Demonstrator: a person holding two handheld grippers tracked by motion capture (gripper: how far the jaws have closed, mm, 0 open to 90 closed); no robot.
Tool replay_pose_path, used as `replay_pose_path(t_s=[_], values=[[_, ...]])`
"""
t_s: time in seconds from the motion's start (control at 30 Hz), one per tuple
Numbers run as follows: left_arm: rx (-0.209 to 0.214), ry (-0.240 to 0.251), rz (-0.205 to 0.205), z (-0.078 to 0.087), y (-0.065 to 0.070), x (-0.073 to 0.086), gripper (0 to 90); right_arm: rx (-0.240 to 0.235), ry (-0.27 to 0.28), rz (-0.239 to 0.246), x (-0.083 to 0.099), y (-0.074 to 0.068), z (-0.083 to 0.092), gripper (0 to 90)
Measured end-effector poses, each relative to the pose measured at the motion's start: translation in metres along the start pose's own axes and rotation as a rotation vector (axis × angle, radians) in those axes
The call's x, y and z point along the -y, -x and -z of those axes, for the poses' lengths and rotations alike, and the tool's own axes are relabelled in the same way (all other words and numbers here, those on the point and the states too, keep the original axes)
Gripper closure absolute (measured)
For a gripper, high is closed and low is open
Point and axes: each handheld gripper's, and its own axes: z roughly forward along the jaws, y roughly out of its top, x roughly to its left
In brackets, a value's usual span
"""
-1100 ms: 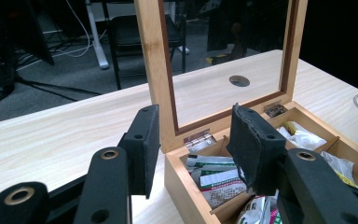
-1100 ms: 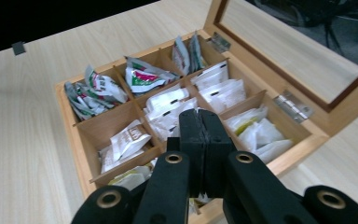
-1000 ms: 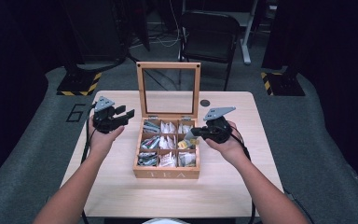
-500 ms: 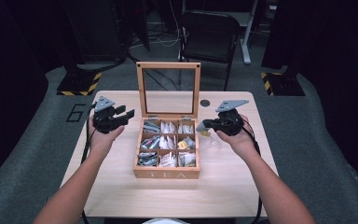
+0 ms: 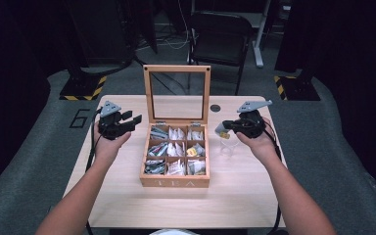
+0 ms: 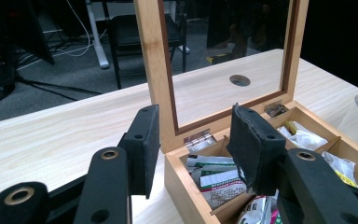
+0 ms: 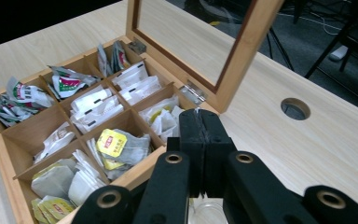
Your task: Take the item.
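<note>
My right gripper (image 5: 223, 131), clamped on a tea bag (image 5: 221, 130) lifted from the tea box (image 5: 175, 182), needed lowering into the glass (image 5: 228, 147); my left gripper (image 5: 136, 119) hung released.

Table brightly lit – surroundings dark – all pictures slightly soft.

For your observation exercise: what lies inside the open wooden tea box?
The tea box has nine compartments holding tea bags, white, green and yellow-labelled. The bags overlap, so lower ones and the box floor stay hidden.

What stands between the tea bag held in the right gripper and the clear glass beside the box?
Nothing visible: only open air separates the tea bag from the glass close below it.
</note>
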Motion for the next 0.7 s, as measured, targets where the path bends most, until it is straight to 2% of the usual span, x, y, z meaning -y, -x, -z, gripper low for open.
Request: replay_pose_path(t_s=[0.3,0.43,0.7], values=[[-0.001,0.001,0.001,-0.001,0.0,0.0,53.1,0.039,-0.005,-0.027,0.005,0.01,0.008,89.4],[-0.001,-0.002,0.0,-0.002,0.001,0.001,53.1,0.046,-0.018,-0.019,0.011,0.014,0.006,89.4],[-0.002,0.0,-0.001,-0.002,0.0,0.002,53.1,0.059,-0.045,-0.036,0.023,0.018,-0.002,89.4]])
